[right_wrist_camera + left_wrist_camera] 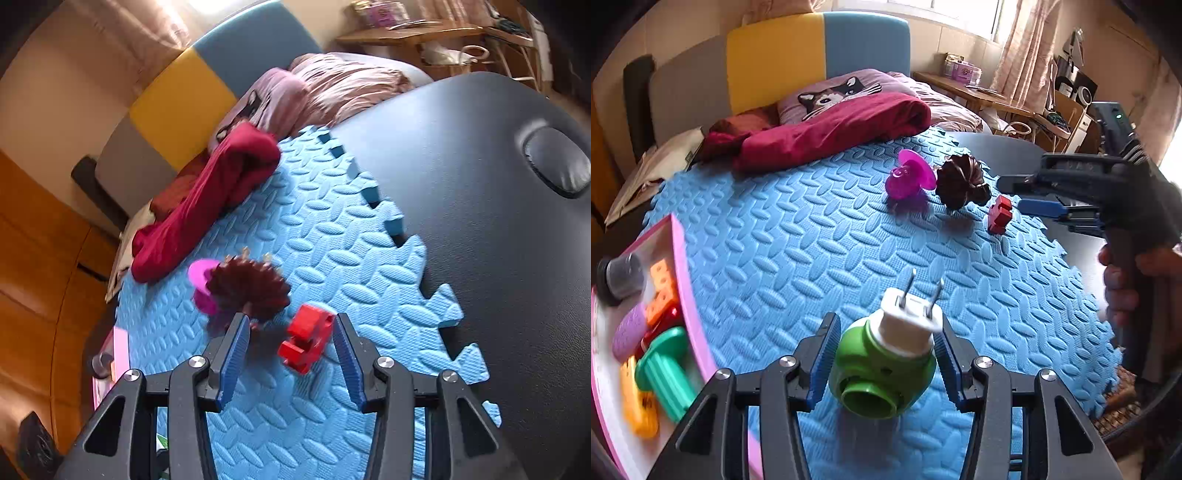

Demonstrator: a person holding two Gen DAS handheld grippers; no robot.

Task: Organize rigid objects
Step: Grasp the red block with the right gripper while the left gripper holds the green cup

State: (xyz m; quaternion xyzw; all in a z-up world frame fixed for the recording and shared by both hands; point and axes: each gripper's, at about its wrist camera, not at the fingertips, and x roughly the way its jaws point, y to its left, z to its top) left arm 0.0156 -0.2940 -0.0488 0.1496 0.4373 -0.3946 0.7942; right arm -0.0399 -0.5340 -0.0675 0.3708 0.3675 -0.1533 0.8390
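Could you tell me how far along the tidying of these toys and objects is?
Partly done. Several pieces, including a green ribbed cylinder and an orange block, already lie in the pink-rimmed tray. The left gripper holds a green plug-in device with a white plug. The open right gripper approaches a red block; a magenta plastic piece and a dark ridged object remain.

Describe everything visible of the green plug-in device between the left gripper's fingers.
The green plug-in device is a rounded, glossy plastic body with a round open collar facing the camera and small holes in its side. A white plug head with two metal prongs tops it, pointing up and away. It sits tilted between the left gripper fingers, above the blue foam mat; whether it is lifted is unclear.
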